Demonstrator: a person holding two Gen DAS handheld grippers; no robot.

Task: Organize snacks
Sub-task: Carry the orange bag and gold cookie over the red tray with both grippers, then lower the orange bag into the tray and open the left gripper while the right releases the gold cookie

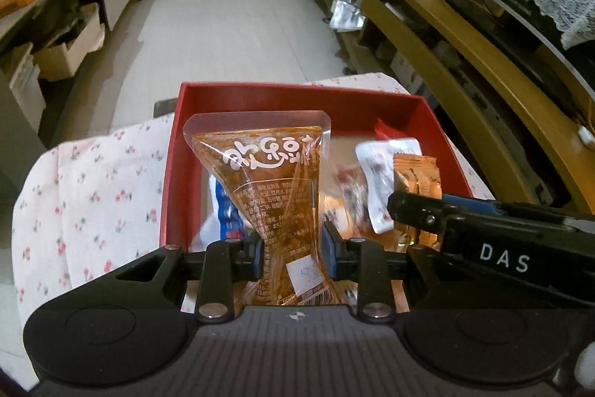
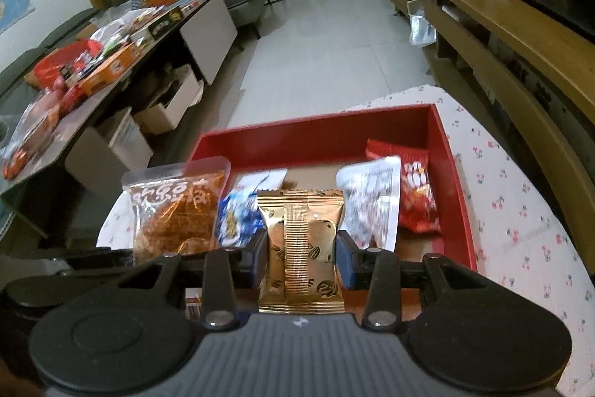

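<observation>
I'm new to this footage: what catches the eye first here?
Each gripper is shut on a snack over the red box on the floral cloth: the left gripper holds an orange see-through packet, the right gripper a gold wrapper. A red bag lies inside the box at its right.

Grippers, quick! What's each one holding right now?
Left gripper: shut on the orange packet.
Right gripper: shut on the gold packet.
</observation>
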